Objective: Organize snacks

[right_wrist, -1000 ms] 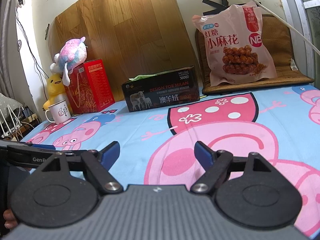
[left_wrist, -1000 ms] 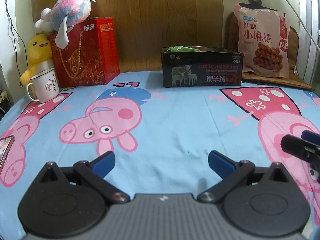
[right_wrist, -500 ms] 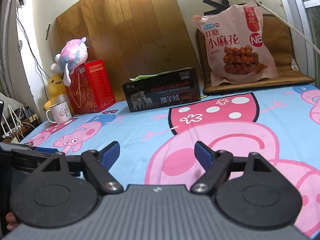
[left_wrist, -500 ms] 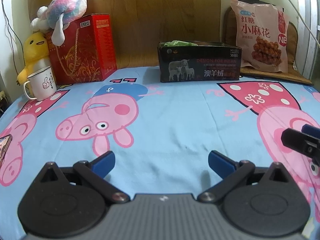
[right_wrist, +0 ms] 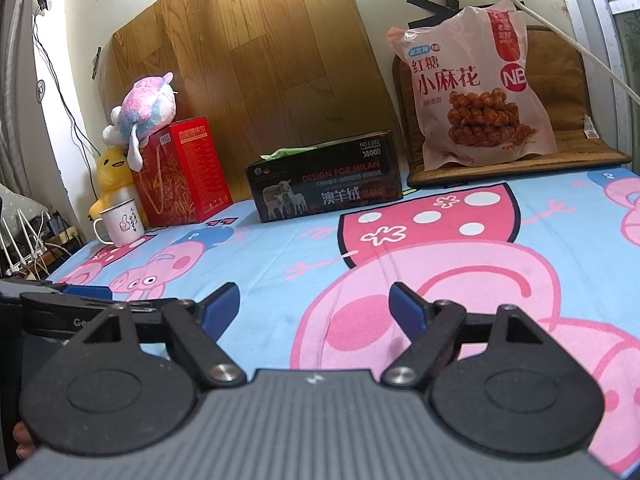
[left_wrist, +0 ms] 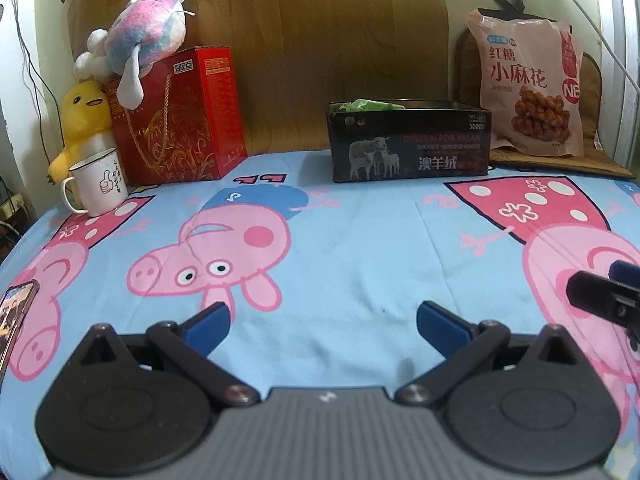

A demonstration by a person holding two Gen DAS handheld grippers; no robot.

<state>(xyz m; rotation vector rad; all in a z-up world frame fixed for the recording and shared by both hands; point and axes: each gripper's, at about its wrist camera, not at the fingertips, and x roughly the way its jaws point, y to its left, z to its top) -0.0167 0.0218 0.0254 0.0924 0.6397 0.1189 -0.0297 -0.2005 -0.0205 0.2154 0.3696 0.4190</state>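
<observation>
Wooden panelling (left_wrist: 320,40) stands at the back of the scene, and in front of it a bed is covered with a blue cartoon-pig sheet (left_wrist: 360,248). At the far end of the sheet, near the middle, sits a black cardboard box (left_wrist: 408,144) with sheep printed on its front; something green (left_wrist: 370,105) shows above its rim. To the right of the box, a big pink snack bag (right_wrist: 480,96) of twisted fried dough leans upright against a brown cushion (right_wrist: 568,80), apart from the box. To the left of the box, well apart from it, stands a red gift box (left_wrist: 180,120) with a pastel plush toy (left_wrist: 140,48) lying on top. A yellow duck plush (left_wrist: 82,120) sits beside the red box, and a white enamel mug (left_wrist: 98,186) stands just in front of the duck. A phone (left_wrist: 14,320) lies at the left edge of the sheet.

Both grippers hover low over the near part of the sheet, well apart from the snack bag and the black box. The left gripper (left_wrist: 322,322) has its jaws spread wide with only the sheet between them. The right gripper (right_wrist: 314,306) also has its jaws released and it holds nothing. In the left wrist view, part of the right gripper shows at the right edge; in the right wrist view, part of the left gripper shows at the left edge.
</observation>
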